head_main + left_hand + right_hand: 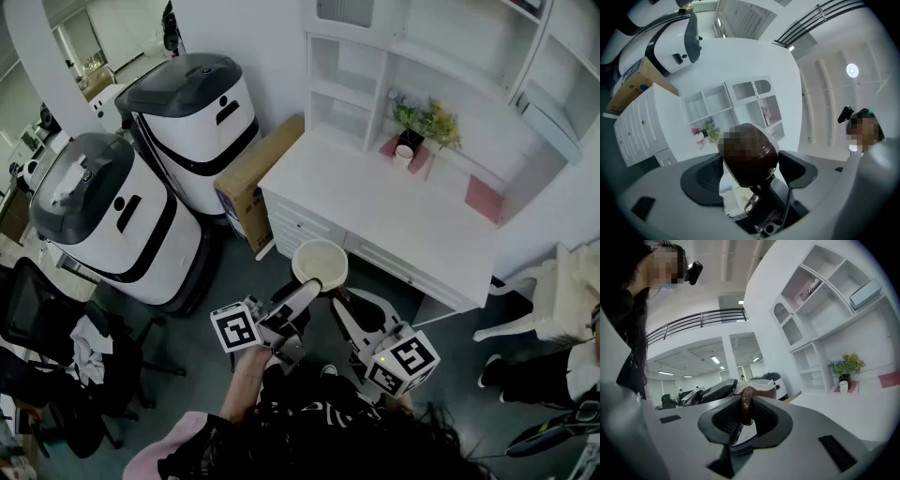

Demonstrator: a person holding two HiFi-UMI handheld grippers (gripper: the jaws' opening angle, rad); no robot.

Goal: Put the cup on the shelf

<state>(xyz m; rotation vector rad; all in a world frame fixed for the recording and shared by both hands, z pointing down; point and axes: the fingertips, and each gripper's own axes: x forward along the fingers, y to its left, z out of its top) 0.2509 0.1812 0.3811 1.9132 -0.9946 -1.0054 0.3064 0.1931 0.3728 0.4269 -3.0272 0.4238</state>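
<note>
A cup (319, 262), brown outside and cream inside, is held in the air in front of the white desk (375, 211). My right gripper (339, 302) is shut on its brown loop handle (746, 411). In the right gripper view the cup's body (757, 386) shows just beyond that gripper (746, 419). My left gripper (309, 289) stands at its widest around the cup's body (750, 159). The body fills the gap of the left gripper (750, 177), but the pads (701, 180) do not visibly press on it. The white shelf unit (375, 84) rises behind the desk.
On the desk's back stand a potted plant (427, 122) and a small white cup (403, 155) on a pink mat. Two white-and-black machines (187, 112) (103, 216) and a cardboard box (258, 173) stand to the left. A dark chair (37, 319) is at far left, a white chair (553, 300) at right.
</note>
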